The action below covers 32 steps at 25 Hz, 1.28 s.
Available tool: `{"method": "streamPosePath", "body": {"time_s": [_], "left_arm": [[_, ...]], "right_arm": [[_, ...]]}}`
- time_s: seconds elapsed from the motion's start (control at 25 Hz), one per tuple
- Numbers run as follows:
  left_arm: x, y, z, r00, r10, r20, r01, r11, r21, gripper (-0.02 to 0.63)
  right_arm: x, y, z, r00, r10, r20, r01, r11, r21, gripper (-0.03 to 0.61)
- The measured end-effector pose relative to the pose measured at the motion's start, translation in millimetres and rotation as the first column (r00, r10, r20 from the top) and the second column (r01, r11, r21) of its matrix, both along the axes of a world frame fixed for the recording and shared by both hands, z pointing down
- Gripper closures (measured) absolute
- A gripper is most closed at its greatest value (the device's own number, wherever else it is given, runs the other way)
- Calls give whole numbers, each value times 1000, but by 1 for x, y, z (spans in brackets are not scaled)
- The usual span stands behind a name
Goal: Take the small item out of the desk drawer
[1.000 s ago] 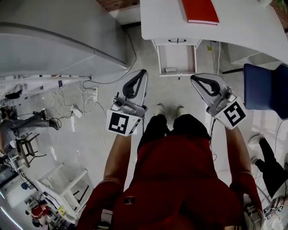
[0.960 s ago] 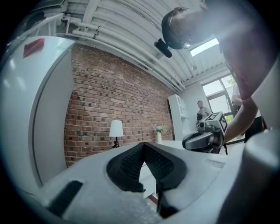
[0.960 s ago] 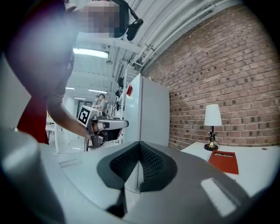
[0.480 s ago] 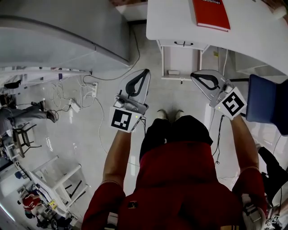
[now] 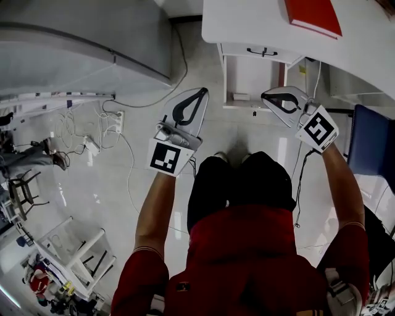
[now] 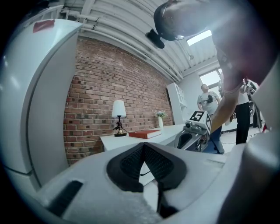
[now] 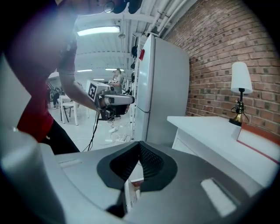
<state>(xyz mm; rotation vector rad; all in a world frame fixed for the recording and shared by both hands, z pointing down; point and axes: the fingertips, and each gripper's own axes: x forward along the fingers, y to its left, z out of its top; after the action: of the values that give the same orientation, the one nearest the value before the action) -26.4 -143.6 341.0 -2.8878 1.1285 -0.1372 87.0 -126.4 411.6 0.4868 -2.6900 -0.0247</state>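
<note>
Under the white desk (image 5: 247, 21) stands a drawer unit (image 5: 229, 80) whose top drawer has a black handle (image 5: 265, 52). Below it a lower drawer looks pulled out, and a small pale item (image 5: 241, 97) lies near its front left corner. My left gripper (image 5: 200, 92) hangs left of the unit, jaws shut and empty (image 6: 143, 146). My right gripper (image 5: 266, 95) is shut and empty as well (image 7: 139, 145). It points at the front of the unit from the right, tilted a little downward.
A red book (image 5: 311, 15) lies on the desk, with a lamp (image 7: 239, 92) further along it by the brick wall. A grey fridge (image 5: 80, 43) stands to the left. Cables and a power strip (image 5: 117, 123) lie on the floor. A blue chair (image 5: 373, 148) is at the right.
Both grippers have come down and moved closer to the drawer unit. The right one now tips further downward. Both stay shut.
</note>
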Motion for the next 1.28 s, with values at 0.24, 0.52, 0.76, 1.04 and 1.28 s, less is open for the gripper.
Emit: {"method": "streamPosePath", "body": {"time_s": [0.24,0.52,0.76,1.04,1.28], "left_arm": [[-9,-11,56,999,26,19,-26,1000,-4,611],[-13,-25,121,999,40,21,-40,999,-4,611],[-13,-29,170,998,53,23,-53,999,1,611],[-17,-33,217,998,62,33,-62,998,14,611],[-21,-34,254,997,64,48,-66,997,42,611]], "right_arm": [[-12,-13,62,997,-39,-59,38,999,-19,566],[-15,-27,135,993,-55,-102,49,997,-62,566],[-13,-37,199,982,-94,-166,76,991,-110,566],[-12,-40,264,954,-181,-240,140,974,-180,546],[-17,-44,306,928,-246,-280,193,960,-202,526]]}}
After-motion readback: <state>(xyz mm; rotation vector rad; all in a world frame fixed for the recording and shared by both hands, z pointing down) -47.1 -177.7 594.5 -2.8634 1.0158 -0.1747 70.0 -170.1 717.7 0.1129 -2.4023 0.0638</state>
